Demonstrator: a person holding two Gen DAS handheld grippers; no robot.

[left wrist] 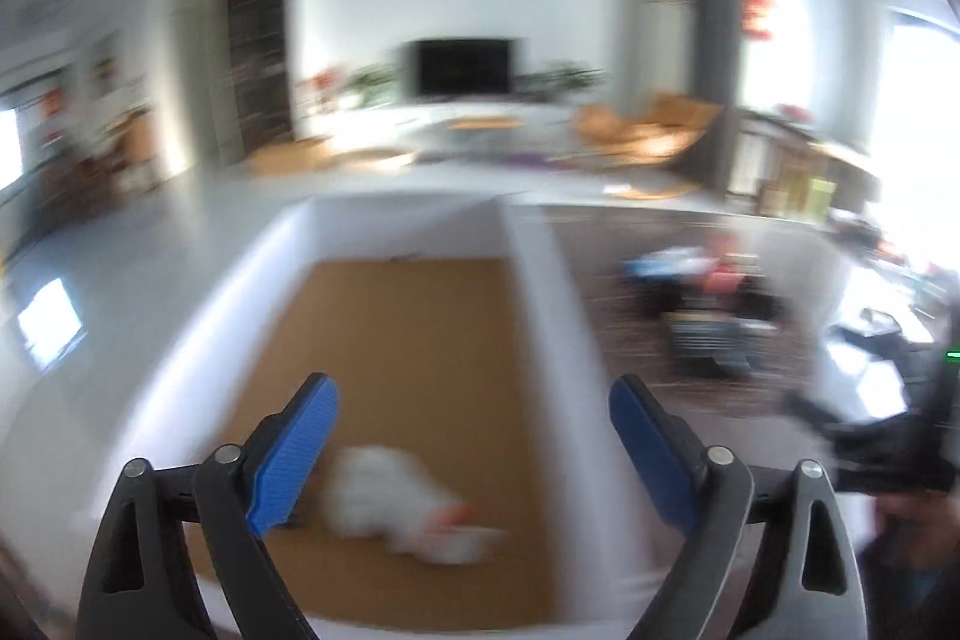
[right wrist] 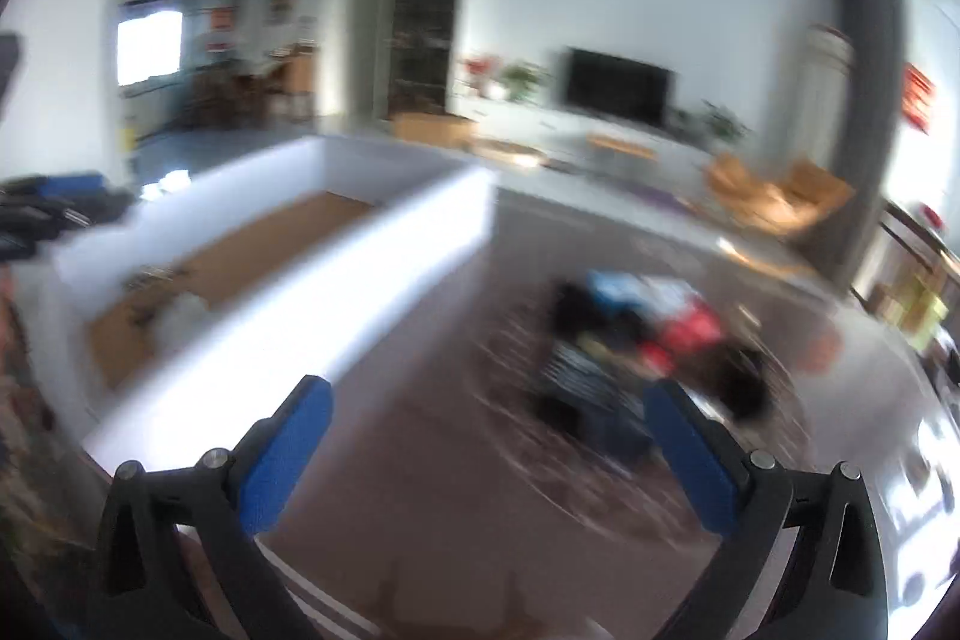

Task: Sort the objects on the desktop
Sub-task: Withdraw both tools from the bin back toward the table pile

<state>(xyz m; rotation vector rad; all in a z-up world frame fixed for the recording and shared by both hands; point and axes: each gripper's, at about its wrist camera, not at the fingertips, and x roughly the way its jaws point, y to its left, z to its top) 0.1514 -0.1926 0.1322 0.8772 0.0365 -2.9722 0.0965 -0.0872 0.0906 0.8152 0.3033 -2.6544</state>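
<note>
Both views are motion-blurred. My left gripper (left wrist: 474,400) is open and empty above a white-walled box (left wrist: 534,316) with a brown floor. A white crumpled object with an orange patch (left wrist: 408,502) lies on that floor just below the fingers. My right gripper (right wrist: 489,400) is open and empty above the dark brown table (right wrist: 420,460). A blurred pile of small objects, black, blue and red (right wrist: 648,340), lies ahead of its right finger; the pile also shows in the left wrist view (left wrist: 702,304). The box (right wrist: 288,292) stands to its left.
The right gripper's black body (left wrist: 888,436) shows at the left view's right edge. The left gripper (right wrist: 48,214) shows at the right view's left edge. A living room with a TV and orange chairs lies beyond the table.
</note>
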